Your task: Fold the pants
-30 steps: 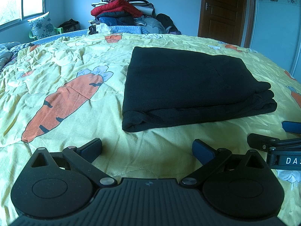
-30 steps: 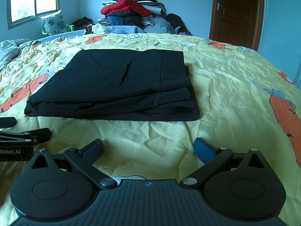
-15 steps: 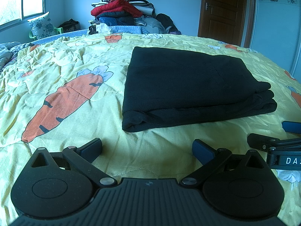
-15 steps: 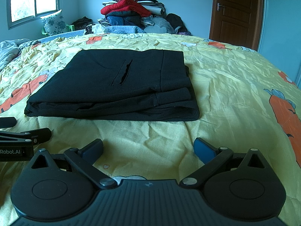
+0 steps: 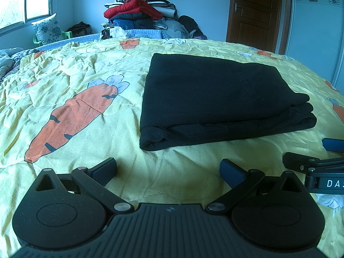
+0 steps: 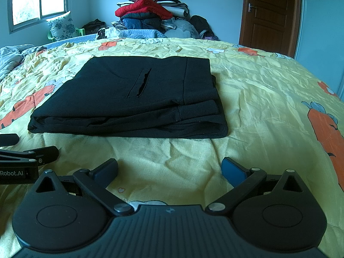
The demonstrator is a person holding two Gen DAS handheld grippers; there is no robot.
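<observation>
Black pants point(image 5: 217, 99) lie folded in a flat stack on the carrot-print bedspread point(image 5: 86, 111), unchanged from a second ago. Just short of them, the left gripper point(image 5: 167, 168) and right gripper point(image 6: 169, 168) remain motionless, jaws spread wide, holding nothing.

The black pants point(image 6: 137, 99) lie folded flat on the yellow carrot-print bedspread point(image 6: 268, 99). The right tongs point(image 6: 169, 169) rest spread wide, empty, short of the pants' near edge. The left tongs point(image 6: 32, 150) lie beside them.

Carrot-print yellow bedspread point(image 5: 90, 142); clothes pile point(image 6: 150, 15) beyond; brown door point(image 6: 271, 15); window point(image 6: 38, 0)
</observation>
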